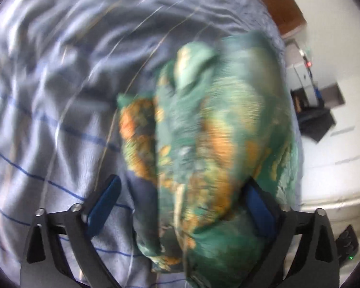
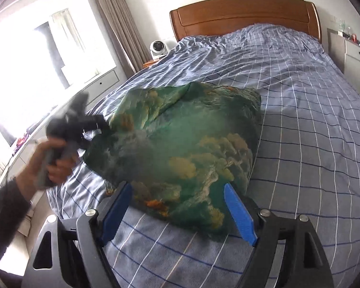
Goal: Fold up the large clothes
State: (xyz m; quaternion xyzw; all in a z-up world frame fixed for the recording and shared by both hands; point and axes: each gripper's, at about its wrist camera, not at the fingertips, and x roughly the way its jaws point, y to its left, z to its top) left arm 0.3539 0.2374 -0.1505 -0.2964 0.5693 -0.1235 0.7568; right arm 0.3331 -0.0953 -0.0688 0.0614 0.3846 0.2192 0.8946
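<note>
A green garment with orange and cream print (image 2: 180,148) lies bunched on the blue checked bed sheet (image 2: 300,120). My right gripper (image 2: 178,206) is open, its blue fingers (image 2: 240,216) wide apart at the garment's near edge. In the left wrist view the garment (image 1: 216,144) is blurred and fills the space between the open blue fingers (image 1: 103,204) of my left gripper (image 1: 180,204); part of it drapes over the right finger. The left gripper also shows in the right wrist view (image 2: 84,124), held by a hand at the garment's left edge, blurred.
A wooden headboard (image 2: 244,14) stands at the far end of the bed. A white fan (image 2: 158,46) sits on a bedside stand by the curtain. A white cabinet (image 2: 355,55) is at the far right. A bright window (image 2: 36,60) is on the left.
</note>
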